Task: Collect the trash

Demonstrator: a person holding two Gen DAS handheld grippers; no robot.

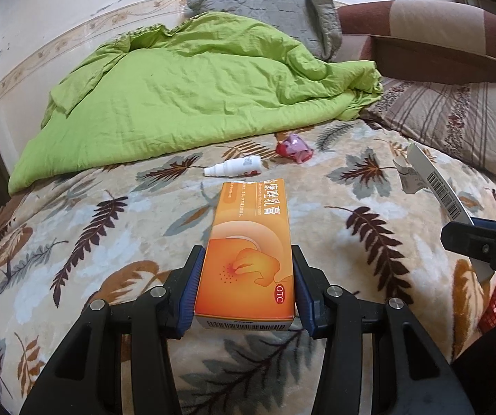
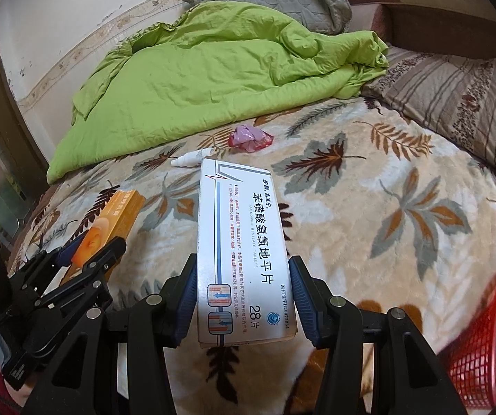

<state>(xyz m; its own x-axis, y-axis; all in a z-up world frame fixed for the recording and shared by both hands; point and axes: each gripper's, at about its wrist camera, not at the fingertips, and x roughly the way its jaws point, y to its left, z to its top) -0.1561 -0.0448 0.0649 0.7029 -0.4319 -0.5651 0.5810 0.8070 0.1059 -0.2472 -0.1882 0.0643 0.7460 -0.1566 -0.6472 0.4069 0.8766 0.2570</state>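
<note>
Two medicine cartons are held above a bed, one in each gripper. The left gripper has its fingers clamped on the long sides of an orange carton. Its top face shows a drawn hand scratching a red dotted patch, a red oval reading OTC, and white Chinese lettering; a barcode runs along the near end. The right gripper has its fingers clamped the same way on a white carton with grey stripes, dark Chinese lettering, small English print, two little striped squares and "28" near the held end. Both cartons point away toward the far side of the bed.

Two loose items lie on the leaf-patterned blanket near the bed's middle: one small white spray bottle on its side, and beyond it one crumpled pink wrapper, just short of a rumpled green quilt that covers the far left part.

One red mesh basket sits at the bed's near right edge; something pale shows inside, too unclear to name. One grey pillow and one striped pillow lie at the far right end.
</note>
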